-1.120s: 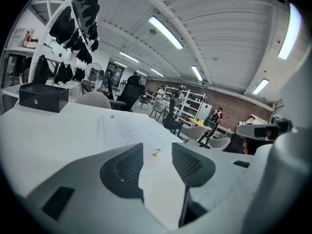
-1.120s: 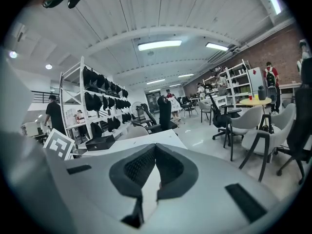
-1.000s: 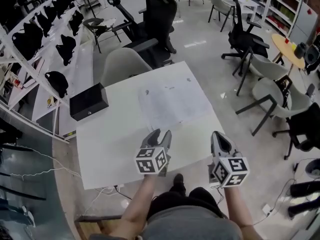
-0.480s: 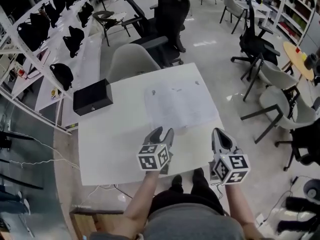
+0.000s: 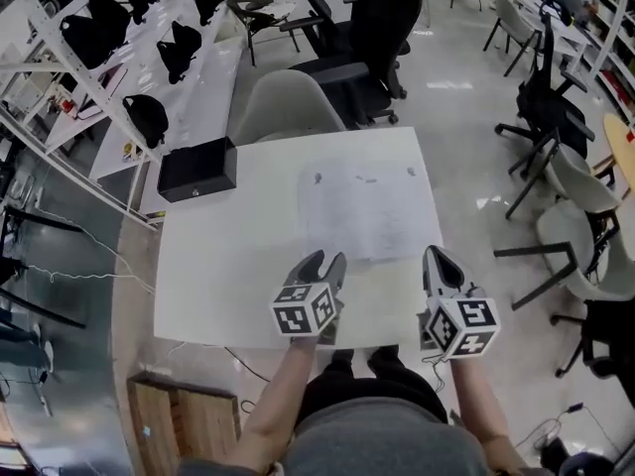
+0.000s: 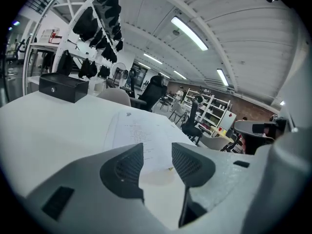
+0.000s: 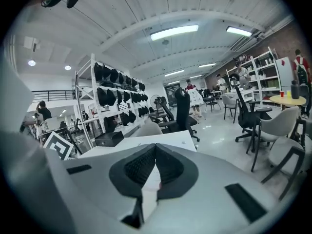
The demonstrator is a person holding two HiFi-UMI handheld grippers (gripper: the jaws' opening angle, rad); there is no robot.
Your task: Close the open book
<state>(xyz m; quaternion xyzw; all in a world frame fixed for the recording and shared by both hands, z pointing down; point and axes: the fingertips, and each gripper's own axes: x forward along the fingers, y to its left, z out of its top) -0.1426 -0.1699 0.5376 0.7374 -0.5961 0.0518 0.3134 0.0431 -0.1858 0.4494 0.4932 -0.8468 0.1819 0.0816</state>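
The open book lies flat on the white table, its pale printed pages up, right of the middle. My left gripper hovers at the book's near left corner, open with nothing between its fingers. In the left gripper view the book's pages stretch away just beyond the left gripper. My right gripper is at the book's near right corner, over the table's right edge. Its jaws look shut and empty. In the right gripper view the tips of the right gripper meet.
A black box sits at the table's far left corner, also visible as the black box. A grey chair stands behind the table. Office chairs, racks of dark bags and floor surround it.
Both grippers have edged forward toward the book's near edge, the right one more. The table and book now sit closer and more centred in view. Jaw openings look unchanged.
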